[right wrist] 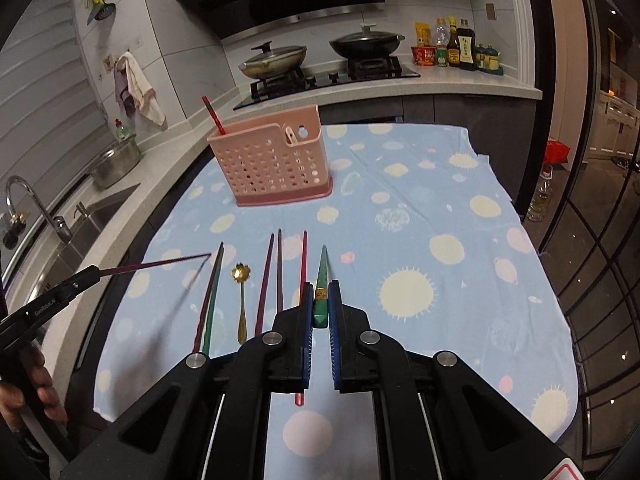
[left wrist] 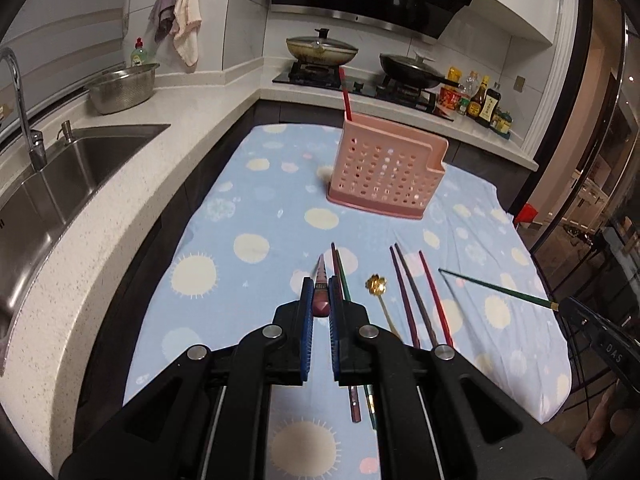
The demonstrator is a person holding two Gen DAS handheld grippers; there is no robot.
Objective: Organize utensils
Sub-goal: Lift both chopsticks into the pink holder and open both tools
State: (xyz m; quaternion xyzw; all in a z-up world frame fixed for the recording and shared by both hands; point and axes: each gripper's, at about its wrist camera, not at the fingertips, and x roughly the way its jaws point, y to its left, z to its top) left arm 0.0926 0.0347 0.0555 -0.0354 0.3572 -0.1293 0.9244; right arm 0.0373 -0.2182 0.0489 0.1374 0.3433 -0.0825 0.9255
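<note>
A pink perforated utensil holder (left wrist: 386, 174) (right wrist: 272, 160) stands on the blue cloth with one red chopstick (left wrist: 346, 96) (right wrist: 213, 115) upright in it. My left gripper (left wrist: 321, 286) is shut on a maroon chopstick (left wrist: 321, 292), held above the cloth; that chopstick shows in the right wrist view (right wrist: 156, 263). My right gripper (right wrist: 321, 292) is shut on a green chopstick (right wrist: 321, 292), also seen in the left wrist view (left wrist: 496, 289). On the cloth lie several chopsticks (left wrist: 412, 296) (right wrist: 280, 272) and a gold flower-headed spoon (left wrist: 378, 286) (right wrist: 241, 300).
The blue patterned cloth (right wrist: 440, 280) covers a table. A sink (left wrist: 60, 184) and faucet (left wrist: 20, 100) are on the left counter, with a steel bowl (left wrist: 122, 88). A stove with two lidded pans (right wrist: 320, 54) and sauce bottles (right wrist: 456, 48) stands behind.
</note>
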